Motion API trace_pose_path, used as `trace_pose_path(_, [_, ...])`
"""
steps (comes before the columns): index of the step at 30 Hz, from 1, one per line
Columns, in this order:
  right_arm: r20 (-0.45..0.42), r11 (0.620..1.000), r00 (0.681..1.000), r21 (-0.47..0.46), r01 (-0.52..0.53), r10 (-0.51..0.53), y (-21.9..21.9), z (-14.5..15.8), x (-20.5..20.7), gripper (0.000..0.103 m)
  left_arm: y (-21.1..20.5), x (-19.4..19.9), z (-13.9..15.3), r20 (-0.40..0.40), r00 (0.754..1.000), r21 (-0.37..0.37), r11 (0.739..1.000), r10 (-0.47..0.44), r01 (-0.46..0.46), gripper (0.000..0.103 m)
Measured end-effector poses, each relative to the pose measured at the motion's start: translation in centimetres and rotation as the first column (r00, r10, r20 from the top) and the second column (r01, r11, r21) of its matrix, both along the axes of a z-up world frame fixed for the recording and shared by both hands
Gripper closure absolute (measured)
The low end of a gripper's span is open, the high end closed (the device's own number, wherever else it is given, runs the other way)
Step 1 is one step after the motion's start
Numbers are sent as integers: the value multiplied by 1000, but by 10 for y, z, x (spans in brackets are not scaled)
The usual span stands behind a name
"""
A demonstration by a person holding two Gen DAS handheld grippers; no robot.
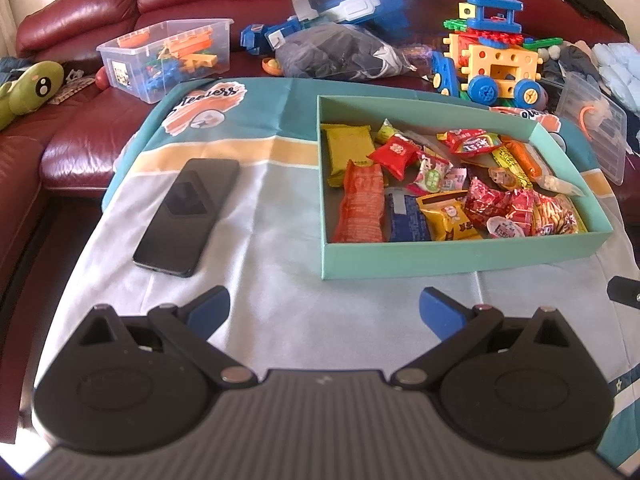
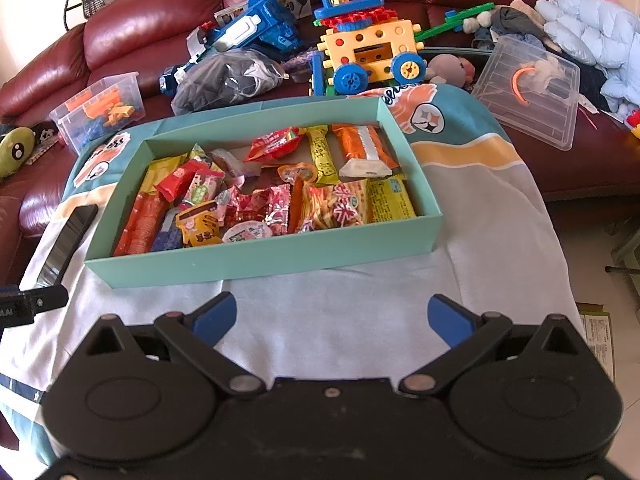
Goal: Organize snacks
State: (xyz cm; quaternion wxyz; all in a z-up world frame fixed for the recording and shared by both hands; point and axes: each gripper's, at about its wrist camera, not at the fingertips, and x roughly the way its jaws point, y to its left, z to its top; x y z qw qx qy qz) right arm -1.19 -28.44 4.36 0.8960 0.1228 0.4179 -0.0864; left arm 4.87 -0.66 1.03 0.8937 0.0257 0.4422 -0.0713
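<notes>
Both the left gripper (image 1: 324, 308) and the right gripper (image 2: 331, 316) are hovering wide open and empty over the cloth (image 1: 280, 272), while the snacks (image 2: 256, 196) are lying inside the box (image 2: 264, 258) at 12 o'clock, so probably only checking is remaining.

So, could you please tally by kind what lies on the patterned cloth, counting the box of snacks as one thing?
Phone: 1
Teal snack box: 1
Total: 2
</notes>
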Motion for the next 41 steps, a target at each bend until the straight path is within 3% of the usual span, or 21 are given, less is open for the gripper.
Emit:
trace_pose_path(25, [-9, 1000, 1000, -16, 5, -5, 0, -4, 0, 0, -6, -5, -3, -13, 999, -32, 998, -50, 50, 0])
trace_pose_path(41, [0, 999, 1000, -44, 0, 0, 4, 0, -2, 0, -4, -10, 1, 8, 998, -11, 998, -60, 60, 0])
